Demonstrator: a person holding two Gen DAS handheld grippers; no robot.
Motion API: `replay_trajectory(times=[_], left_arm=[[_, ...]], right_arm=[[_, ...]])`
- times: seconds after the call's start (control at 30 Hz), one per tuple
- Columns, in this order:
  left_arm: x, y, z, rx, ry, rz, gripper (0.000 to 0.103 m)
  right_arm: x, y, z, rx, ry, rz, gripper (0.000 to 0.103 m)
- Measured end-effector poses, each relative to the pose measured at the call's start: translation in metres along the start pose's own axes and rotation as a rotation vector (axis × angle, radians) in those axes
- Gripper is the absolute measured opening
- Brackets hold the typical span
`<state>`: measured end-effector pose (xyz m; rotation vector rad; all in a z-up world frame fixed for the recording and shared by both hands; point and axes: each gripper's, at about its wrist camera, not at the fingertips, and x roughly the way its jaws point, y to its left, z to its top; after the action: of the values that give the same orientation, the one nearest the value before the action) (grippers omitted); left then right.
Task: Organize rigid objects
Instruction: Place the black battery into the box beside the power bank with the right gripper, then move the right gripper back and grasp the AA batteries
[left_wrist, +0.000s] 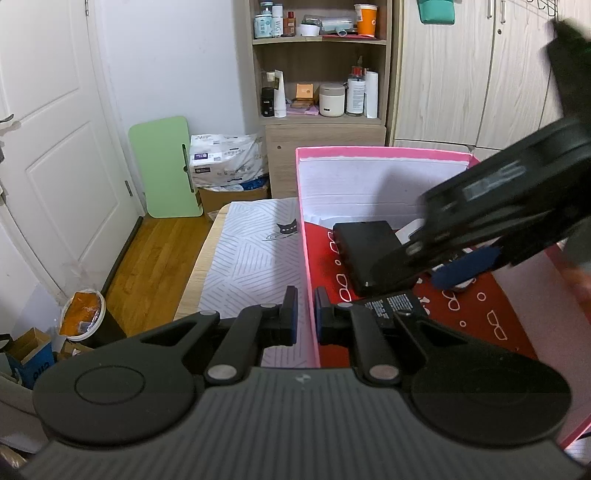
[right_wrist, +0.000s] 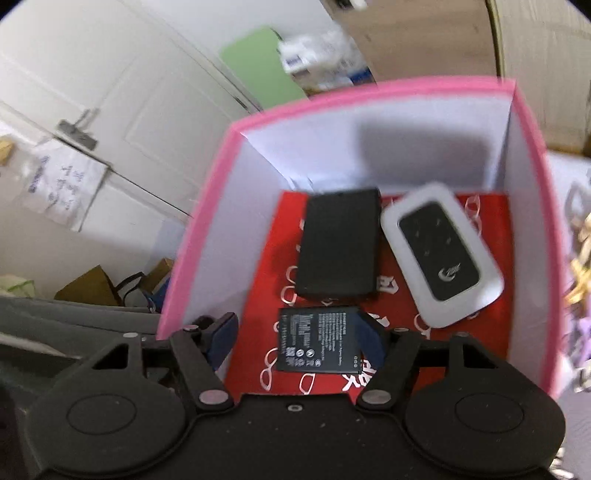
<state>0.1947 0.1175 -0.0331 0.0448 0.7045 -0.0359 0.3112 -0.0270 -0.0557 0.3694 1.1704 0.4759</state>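
A pink box (right_wrist: 207, 206) with white inner walls and a red patterned floor holds three things: a black slab (right_wrist: 338, 245), a white pocket router with a black face (right_wrist: 441, 254), and a flat battery with a printed label (right_wrist: 317, 339). My right gripper (right_wrist: 295, 339) is open and empty, hovering over the box above the battery. My left gripper (left_wrist: 306, 317) straddles the box's left wall (left_wrist: 308, 258), its pads closed to a narrow gap on it. The black slab (left_wrist: 369, 254) and battery (left_wrist: 395, 304) also show in the left wrist view, under the right gripper (left_wrist: 491, 218).
The box stands on a table with a striped white cloth (left_wrist: 251, 258). Behind are a shelf unit with bottles and jars (left_wrist: 319, 74), a wardrobe (left_wrist: 461, 74), a green board (left_wrist: 166, 166), a white door (left_wrist: 55, 147) and wooden floor with clutter (left_wrist: 81, 317).
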Motion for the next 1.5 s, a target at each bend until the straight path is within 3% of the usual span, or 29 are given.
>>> replay_trajectory(times=[0.17,0.33,0.73,1.0,1.17,1.27,1.5], left_arm=[[0.0,0.0,0.0,-0.001,-0.003,-0.002,0.01],[0.0,0.0,-0.001,-0.001,-0.004,-0.001,0.01],[0.001,-0.003,0.0,0.005,0.001,0.014,0.011],[0.002,-0.005,0.001,0.014,0.007,0.023,0.011],[0.002,-0.003,0.001,0.006,0.011,0.016,0.011],[0.002,-0.005,0.001,0.017,0.011,0.024,0.011],[0.003,-0.008,0.002,0.036,0.015,0.039,0.011]], right_arm=[[-0.052,0.004,-0.017,-0.072,-0.091,0.053,0.074],[-0.098,0.0,-0.045,-0.138,-0.184,0.035,0.074],[-0.153,-0.034,-0.101,-0.26,-0.363,-0.107,0.074],[-0.158,-0.079,-0.138,-0.22,-0.38,-0.206,0.073],[-0.155,-0.115,-0.153,-0.115,-0.344,-0.214,0.073],[-0.148,-0.123,-0.166,-0.14,-0.319,-0.271,0.072],[-0.126,-0.131,-0.186,-0.213,-0.252,-0.304,0.056]])
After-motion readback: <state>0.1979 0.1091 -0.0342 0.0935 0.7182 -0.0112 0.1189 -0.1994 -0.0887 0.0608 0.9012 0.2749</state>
